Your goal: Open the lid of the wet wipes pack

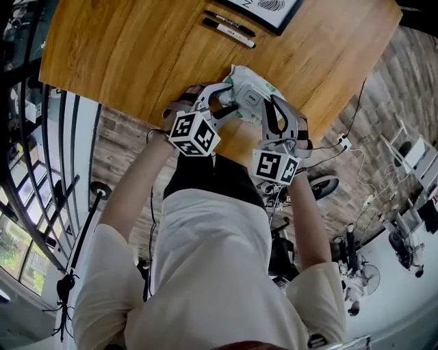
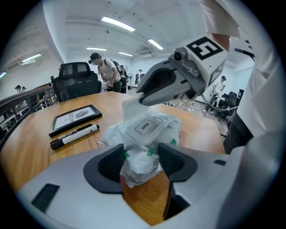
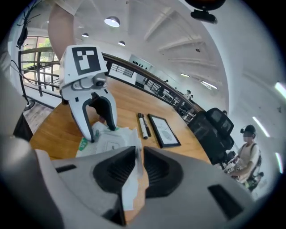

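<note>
From the head view I see only the outline. The wet wipes pack lies on the wooden worktop near its front edge, with the left gripper and the right gripper closed in on it from either side. The gripper bodies hide most of the pack there.

The left gripper view fills in the rest. The left gripper's fingers are pinching the crumpled near end of the pack. The flat lid faces up, down flat on the pack, with a label reading OPEN. From here the pack's long axis runs away from these fingers, angled a little to the right, with its far end under the right gripper.

The right gripper view shows what neither of the others does. The right gripper's fingers are pressed almost together on a thin white edge of the pack. The left gripper stands upright over the pack's far end. The lid is only faintly visible in this view.

Beyond the pack lie two markers, side by side, and a framed print just past them. Both are well apart from the grippers. In the left gripper view the markers and the print sit off to the left.
</note>
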The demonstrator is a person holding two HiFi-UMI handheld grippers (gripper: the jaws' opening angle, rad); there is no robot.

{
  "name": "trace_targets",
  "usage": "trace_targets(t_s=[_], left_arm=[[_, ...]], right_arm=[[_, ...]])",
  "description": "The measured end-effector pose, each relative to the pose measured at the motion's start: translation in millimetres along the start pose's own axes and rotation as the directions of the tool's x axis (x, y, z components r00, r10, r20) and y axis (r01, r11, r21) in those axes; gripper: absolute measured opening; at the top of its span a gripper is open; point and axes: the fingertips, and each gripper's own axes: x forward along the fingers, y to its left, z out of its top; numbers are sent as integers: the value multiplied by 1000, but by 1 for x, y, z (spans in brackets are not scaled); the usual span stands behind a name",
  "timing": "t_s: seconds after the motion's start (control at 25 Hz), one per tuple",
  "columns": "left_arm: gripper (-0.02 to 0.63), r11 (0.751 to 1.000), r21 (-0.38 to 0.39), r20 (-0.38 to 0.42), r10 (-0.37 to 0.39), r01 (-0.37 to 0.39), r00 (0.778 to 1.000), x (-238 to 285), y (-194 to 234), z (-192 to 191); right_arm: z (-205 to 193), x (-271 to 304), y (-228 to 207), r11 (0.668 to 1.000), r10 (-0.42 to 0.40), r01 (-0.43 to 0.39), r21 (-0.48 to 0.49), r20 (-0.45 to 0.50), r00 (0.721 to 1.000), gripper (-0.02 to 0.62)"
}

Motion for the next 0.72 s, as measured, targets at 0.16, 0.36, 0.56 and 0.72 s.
trace_targets(t_s=[0.16,0.36,0.56,0.72], left_arm=[[232,1000,-4,13,0,0,1000,-3,-1,3],[230,1000,-6,22,4,-4,1000,-6,-3,5],[231,1000,-14,32,2,-1,999,-5,-2,5],[232,1000,-23,44,-5,6,999,-5,-2,4]], right_arm=[[-12,6,-19,1000,-13,14,17,-20,1000,71],[-22,16,-31,994,-23,25,107,-21,1000,87],[-34,30,-25,994,11,-7,110,-35,999,87],[-41,36,-18,994,41,-37,106,-40,998,86]])
